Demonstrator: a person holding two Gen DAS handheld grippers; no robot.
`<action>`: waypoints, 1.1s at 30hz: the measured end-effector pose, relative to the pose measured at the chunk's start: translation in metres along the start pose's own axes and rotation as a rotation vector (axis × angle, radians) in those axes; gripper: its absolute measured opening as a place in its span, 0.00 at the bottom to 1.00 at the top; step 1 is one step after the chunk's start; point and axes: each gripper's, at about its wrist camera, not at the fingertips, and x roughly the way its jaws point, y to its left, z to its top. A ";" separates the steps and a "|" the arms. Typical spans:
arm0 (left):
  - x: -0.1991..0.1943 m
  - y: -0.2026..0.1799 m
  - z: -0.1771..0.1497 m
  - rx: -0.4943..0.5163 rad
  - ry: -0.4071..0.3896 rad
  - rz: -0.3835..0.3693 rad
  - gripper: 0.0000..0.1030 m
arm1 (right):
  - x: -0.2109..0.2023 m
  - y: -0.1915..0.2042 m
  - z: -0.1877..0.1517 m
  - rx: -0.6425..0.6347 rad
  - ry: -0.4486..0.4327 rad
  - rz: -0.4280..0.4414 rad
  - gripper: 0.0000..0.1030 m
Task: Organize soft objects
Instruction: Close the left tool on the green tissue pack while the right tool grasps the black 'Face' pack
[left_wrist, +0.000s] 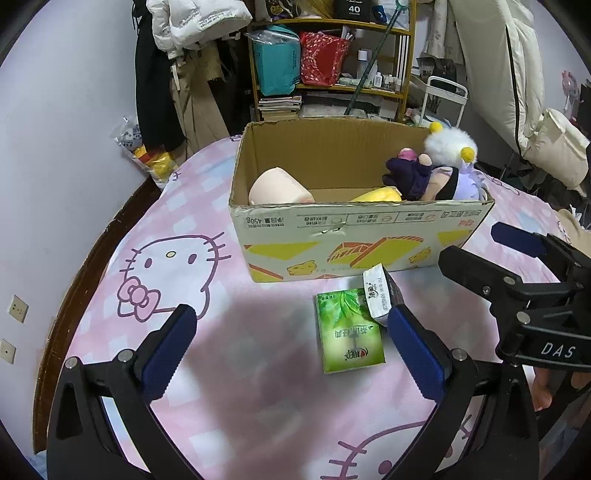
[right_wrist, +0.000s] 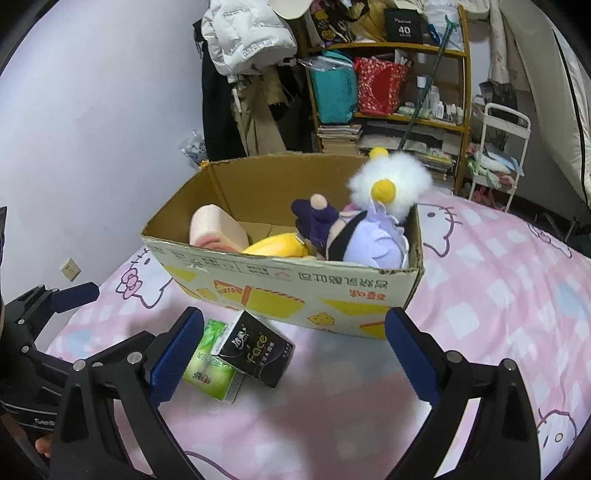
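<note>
An open cardboard box (left_wrist: 354, 236) (right_wrist: 295, 291) stands on the pink bed. Inside are a white-haired plush doll (left_wrist: 448, 162) (right_wrist: 373, 225), a yellow plush (left_wrist: 376, 194) (right_wrist: 277, 247) and a peach cushion (left_wrist: 277, 188) (right_wrist: 216, 229). In front of the box lie a green tissue pack (left_wrist: 347, 330) (right_wrist: 212, 365) and a black tissue pack (left_wrist: 382, 293) (right_wrist: 258, 350) leaning on it. My left gripper (left_wrist: 291, 347) is open above the bed, its right finger beside the packs. My right gripper (right_wrist: 295, 354) is open, the packs near its left finger; it also shows in the left wrist view (left_wrist: 476, 247).
The pink Hello Kitty bedspread (left_wrist: 177, 266) (right_wrist: 498, 277) covers the bed. A cluttered wooden shelf (left_wrist: 328, 62) (right_wrist: 388, 81), hanging coats (left_wrist: 166, 74) and a white cart (right_wrist: 498, 155) stand beyond the bed. A wall (left_wrist: 55, 147) runs along the left.
</note>
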 end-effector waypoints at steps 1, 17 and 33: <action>0.002 0.000 0.000 -0.004 0.000 0.001 0.99 | 0.002 -0.001 0.000 0.002 0.004 -0.001 1.00; 0.044 -0.003 -0.001 -0.031 0.098 -0.077 0.99 | 0.023 0.000 0.001 0.077 0.065 0.031 1.00; 0.075 -0.009 -0.010 -0.064 0.202 -0.130 0.99 | 0.060 0.014 -0.007 0.075 0.190 0.043 0.97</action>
